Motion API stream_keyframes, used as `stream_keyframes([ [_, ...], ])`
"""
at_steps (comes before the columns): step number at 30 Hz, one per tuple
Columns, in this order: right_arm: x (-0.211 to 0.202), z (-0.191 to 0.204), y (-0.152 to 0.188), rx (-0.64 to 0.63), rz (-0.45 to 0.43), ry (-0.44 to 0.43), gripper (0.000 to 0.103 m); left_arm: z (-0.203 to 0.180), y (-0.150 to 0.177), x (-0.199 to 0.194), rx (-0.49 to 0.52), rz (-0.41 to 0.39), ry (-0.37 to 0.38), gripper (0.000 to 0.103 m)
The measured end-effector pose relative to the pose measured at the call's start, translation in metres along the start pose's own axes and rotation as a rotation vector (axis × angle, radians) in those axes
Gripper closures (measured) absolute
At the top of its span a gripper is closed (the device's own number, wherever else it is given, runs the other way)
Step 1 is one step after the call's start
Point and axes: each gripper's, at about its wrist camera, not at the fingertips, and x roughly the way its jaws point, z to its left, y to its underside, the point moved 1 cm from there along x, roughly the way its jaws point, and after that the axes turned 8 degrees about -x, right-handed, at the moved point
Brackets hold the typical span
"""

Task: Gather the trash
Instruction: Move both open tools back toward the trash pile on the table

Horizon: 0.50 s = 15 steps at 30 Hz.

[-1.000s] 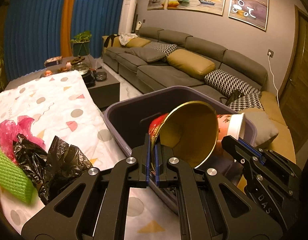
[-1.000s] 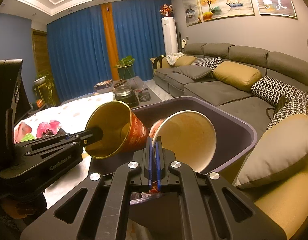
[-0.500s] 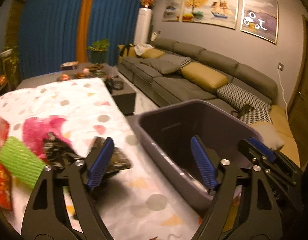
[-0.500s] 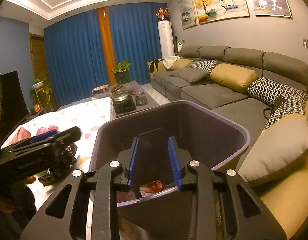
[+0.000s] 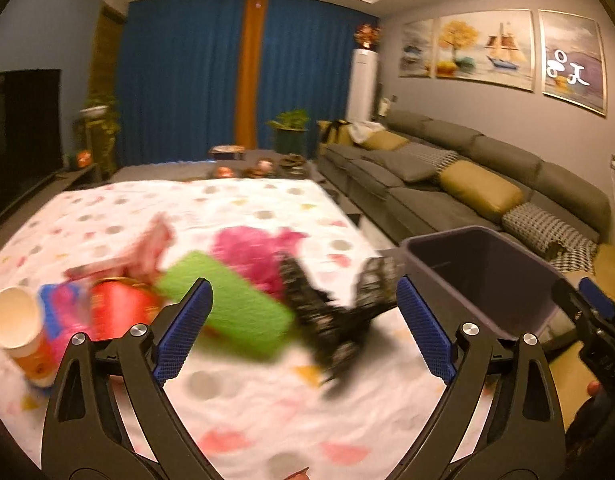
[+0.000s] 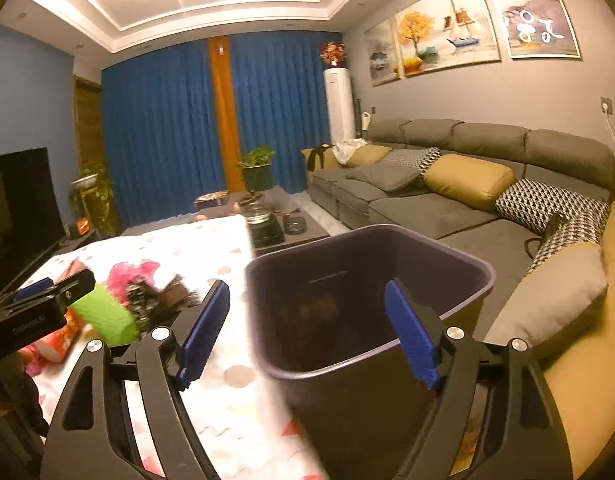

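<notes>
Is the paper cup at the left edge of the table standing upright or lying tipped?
Tipped: the paper cup lies with its open mouth facing sideways toward the camera.

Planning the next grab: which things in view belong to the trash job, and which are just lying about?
Job:
- trash bin
- green roll
- black bags
- pink bag
- paper cup
- red cup

Lying about:
- sofa cushions
- potted plant
- kettle
- television

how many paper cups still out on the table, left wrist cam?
1 clearly: a paper cup lying at the table's left edge, mouth toward the camera. The blurred pile beside it may hide more.
</notes>
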Motion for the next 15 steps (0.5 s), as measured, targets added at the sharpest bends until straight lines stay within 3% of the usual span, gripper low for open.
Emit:
stream_keyframes([
  [11, -0.015, 0.077, 0.002, -0.030, 0.010, -0.146, 0.022, 0.109, 0.013, -0.065, -0.053, -0.087, -0.238, 0.011],
  [15, -0.012, 0.106, 0.006, -0.043, 0.037, -0.176, 0.022, 0.146, 0.017, -0.080, -0.087, -0.088, -0.288, 0.011],
])
